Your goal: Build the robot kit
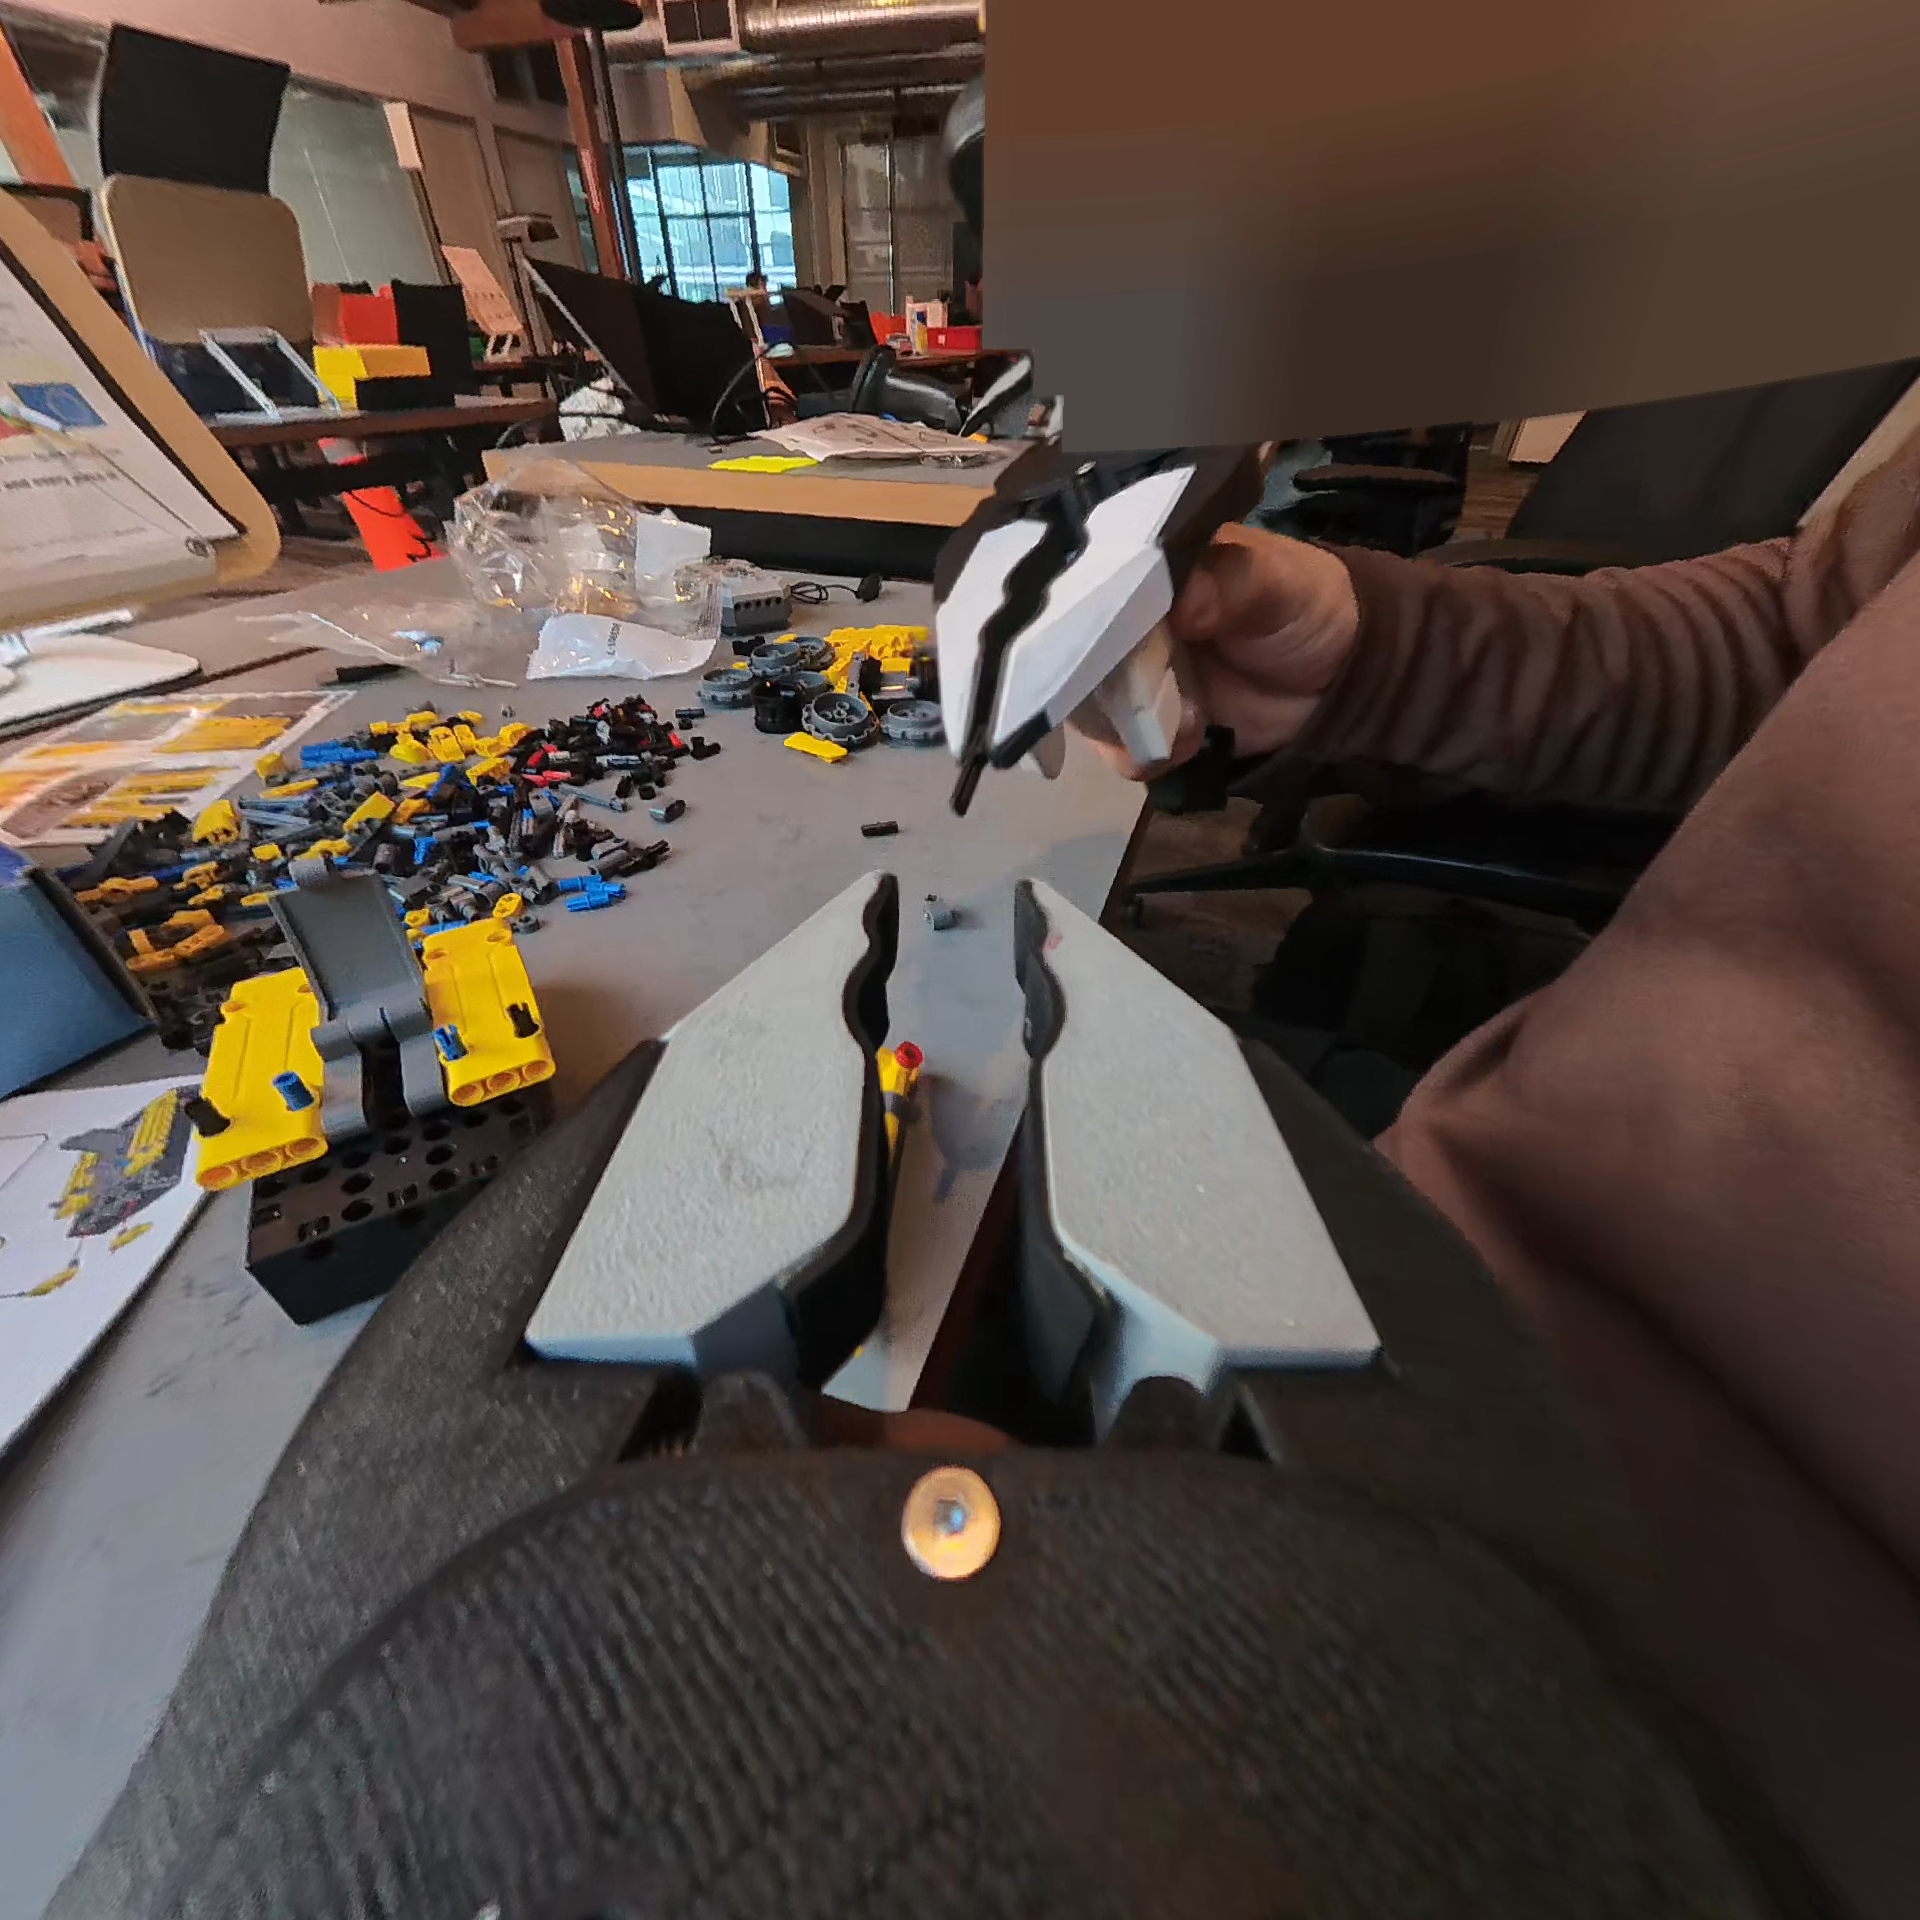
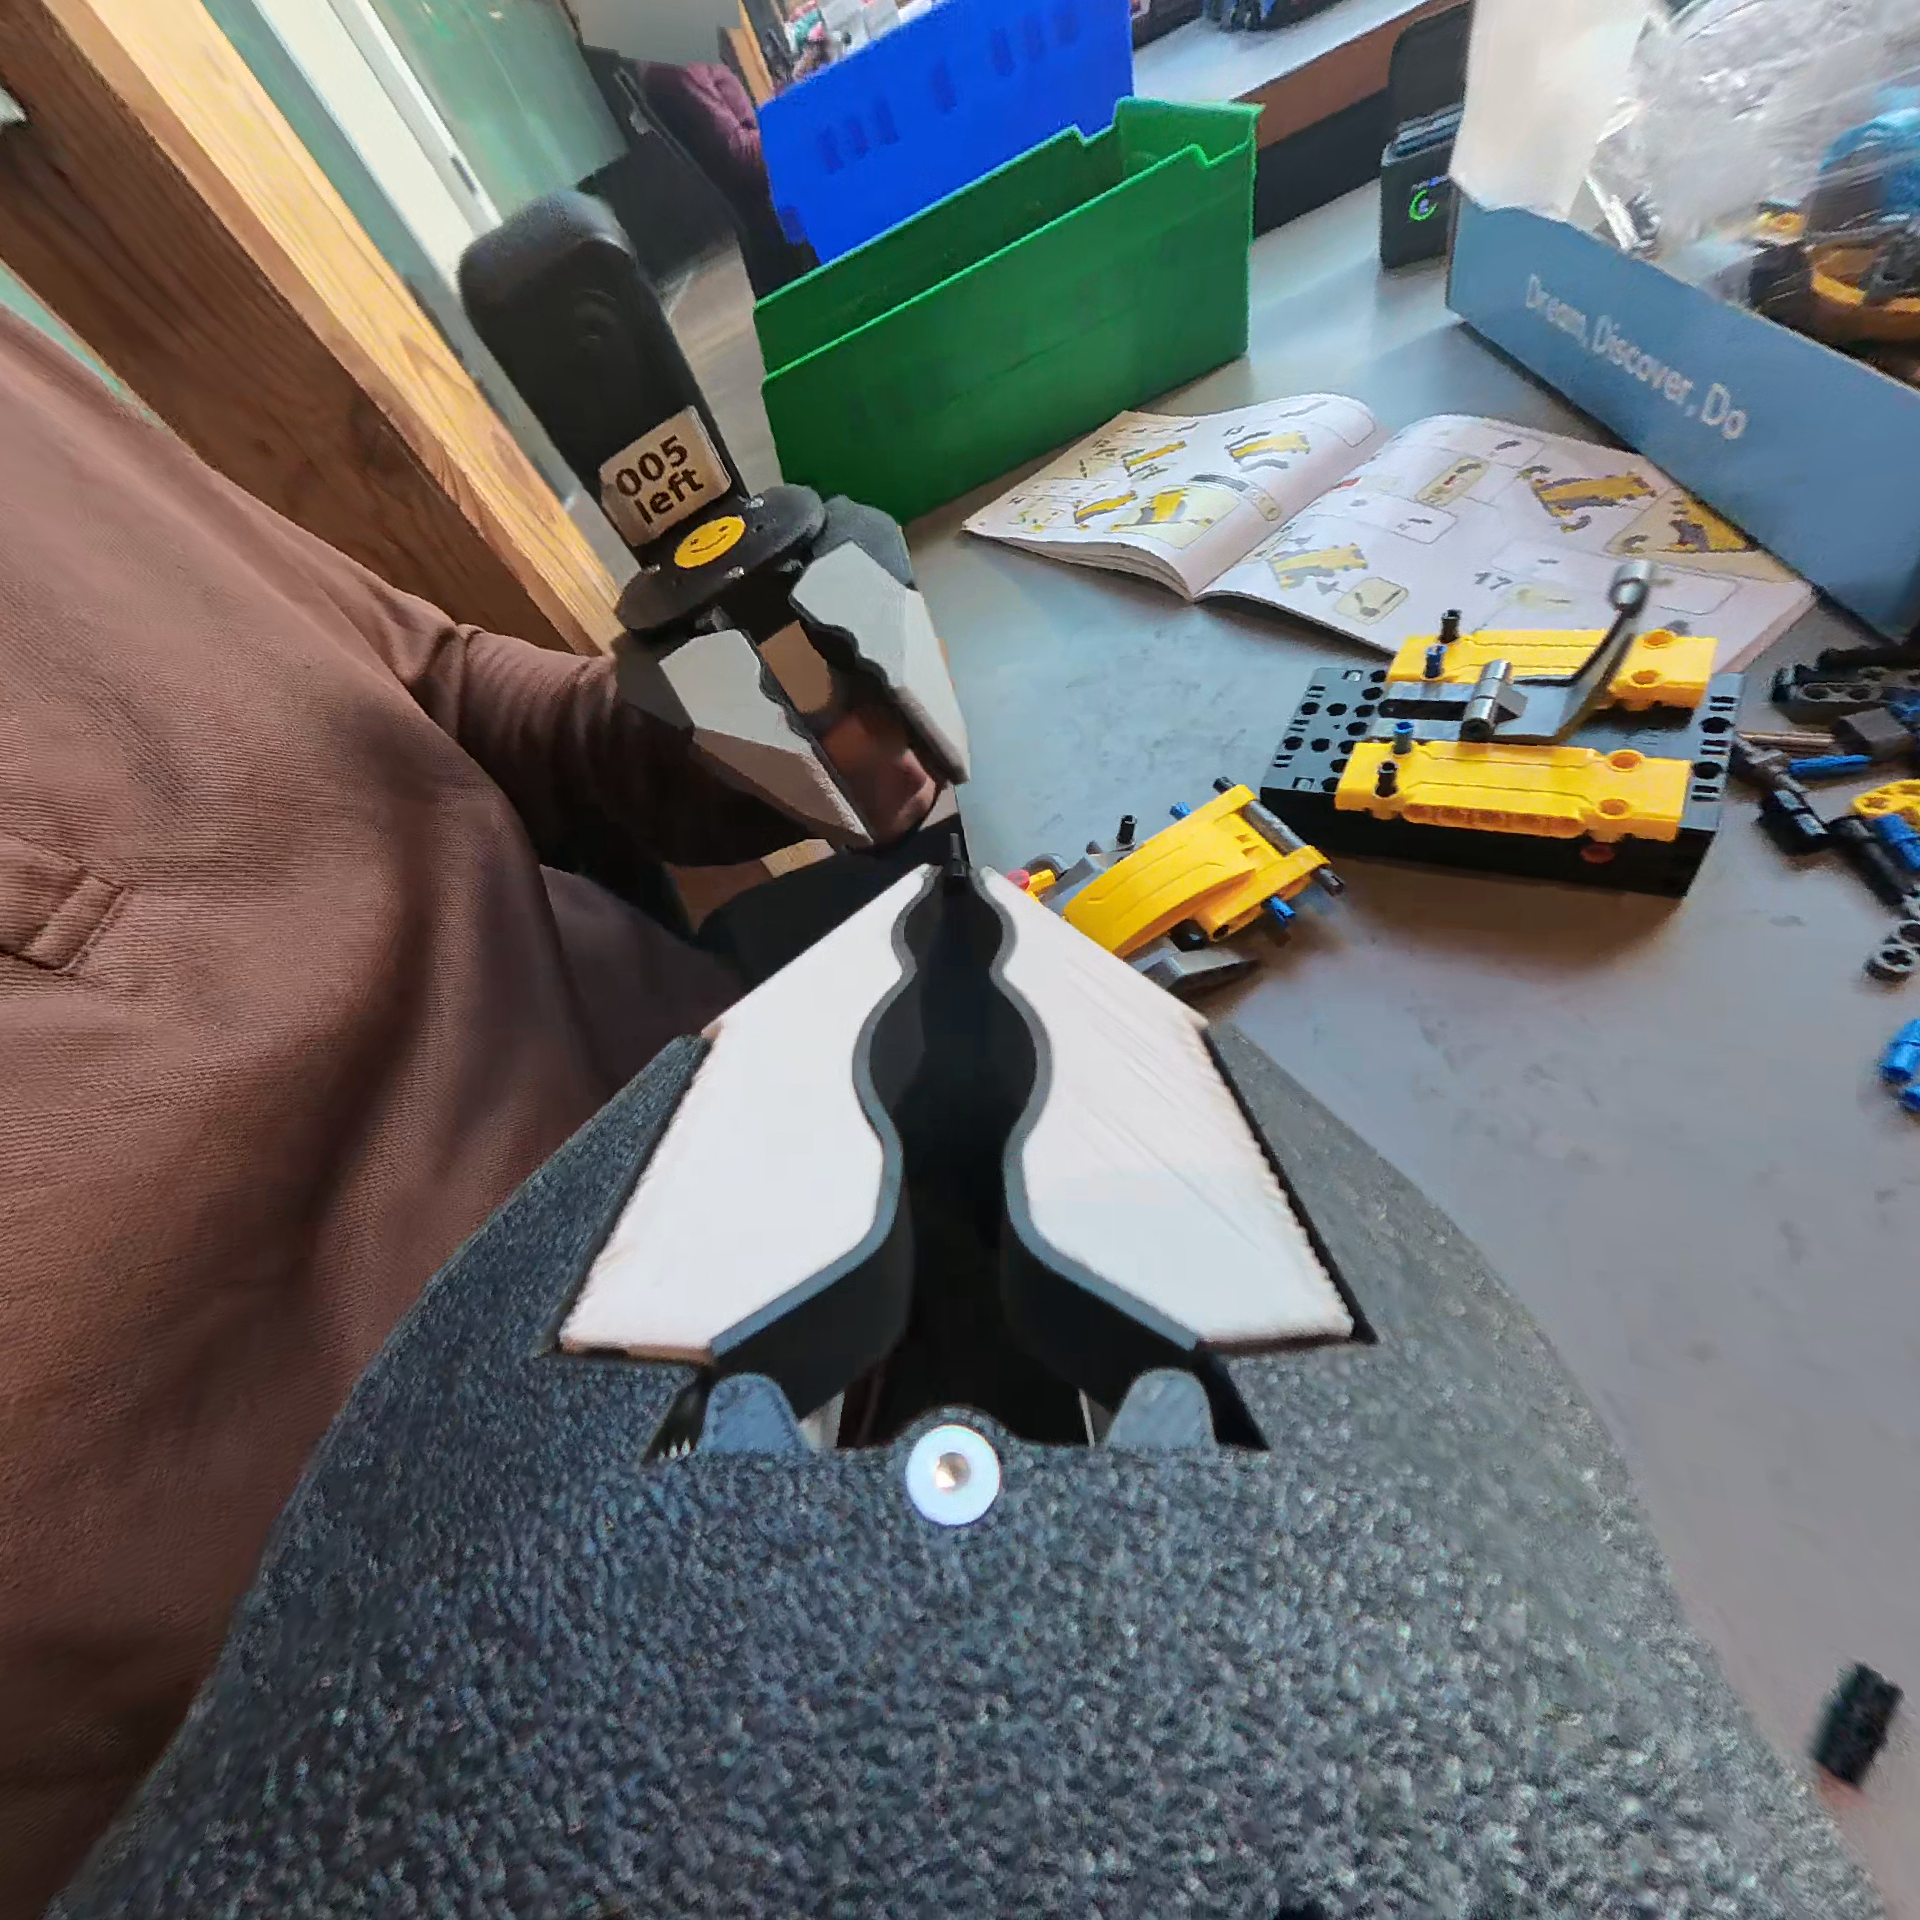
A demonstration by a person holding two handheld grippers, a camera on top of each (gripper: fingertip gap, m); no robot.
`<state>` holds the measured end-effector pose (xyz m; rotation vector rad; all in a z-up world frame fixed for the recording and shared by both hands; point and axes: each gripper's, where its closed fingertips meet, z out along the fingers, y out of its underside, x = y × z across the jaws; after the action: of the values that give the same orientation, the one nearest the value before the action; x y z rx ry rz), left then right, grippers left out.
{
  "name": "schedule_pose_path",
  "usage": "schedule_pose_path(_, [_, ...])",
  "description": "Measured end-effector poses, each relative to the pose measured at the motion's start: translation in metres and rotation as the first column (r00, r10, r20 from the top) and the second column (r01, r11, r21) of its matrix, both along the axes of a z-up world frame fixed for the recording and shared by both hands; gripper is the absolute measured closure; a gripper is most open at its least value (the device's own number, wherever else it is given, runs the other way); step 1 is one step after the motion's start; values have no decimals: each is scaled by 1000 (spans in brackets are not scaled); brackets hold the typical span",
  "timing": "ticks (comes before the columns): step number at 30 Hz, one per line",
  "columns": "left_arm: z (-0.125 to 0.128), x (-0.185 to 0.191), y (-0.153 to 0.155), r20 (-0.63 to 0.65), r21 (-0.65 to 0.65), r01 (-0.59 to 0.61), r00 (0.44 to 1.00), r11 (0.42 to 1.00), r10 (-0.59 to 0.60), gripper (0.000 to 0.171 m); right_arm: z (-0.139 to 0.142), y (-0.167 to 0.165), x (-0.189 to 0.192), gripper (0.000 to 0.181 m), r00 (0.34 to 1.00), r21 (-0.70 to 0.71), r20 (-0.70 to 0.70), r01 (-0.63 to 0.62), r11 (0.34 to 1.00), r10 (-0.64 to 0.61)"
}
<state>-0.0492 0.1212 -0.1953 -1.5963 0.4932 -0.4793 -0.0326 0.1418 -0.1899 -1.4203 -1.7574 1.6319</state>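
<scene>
My left gripper (image 1: 951, 899) is open and empty, low over the grey table (image 1: 790, 831). A yellow sub-assembly with a red pin (image 1: 900, 1081) lies on the table under the gap, close to the left finger; it also shows in the right wrist view (image 2: 1195, 894). My right gripper (image 2: 953, 883) is shut on a small black pin (image 2: 953, 871) that sticks out of its tips. In the left wrist view the right gripper (image 1: 977, 769) hangs tips down above the table with the pin (image 1: 963, 795). The left gripper (image 2: 914, 805) faces it, a short gap apart.
A black base with yellow panels and a grey lever (image 2: 1507, 769) stands nearby, also in the left wrist view (image 1: 384, 1049). Loose small parts (image 1: 468, 810), wheels (image 1: 831, 707) and plastic bags (image 1: 582, 561) lie beyond. An open booklet (image 2: 1351, 509), green bin (image 2: 1008, 343) and blue box (image 2: 1683, 405) sit behind. My two grippers' fingertips are within a few centimetres of each other.
</scene>
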Motion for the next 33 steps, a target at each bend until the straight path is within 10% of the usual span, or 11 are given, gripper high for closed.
schedule_pose_path(12, [-19,21,12,24,-189,57,998,980,-53,147,5,49,46,181,986,173,-39,167,970,-163])
schedule_pose_path(33, [-7,39,3,140,-194,189,977,963,-163,171,-10,-20,19,180,992,167,-19,-123,978,128])
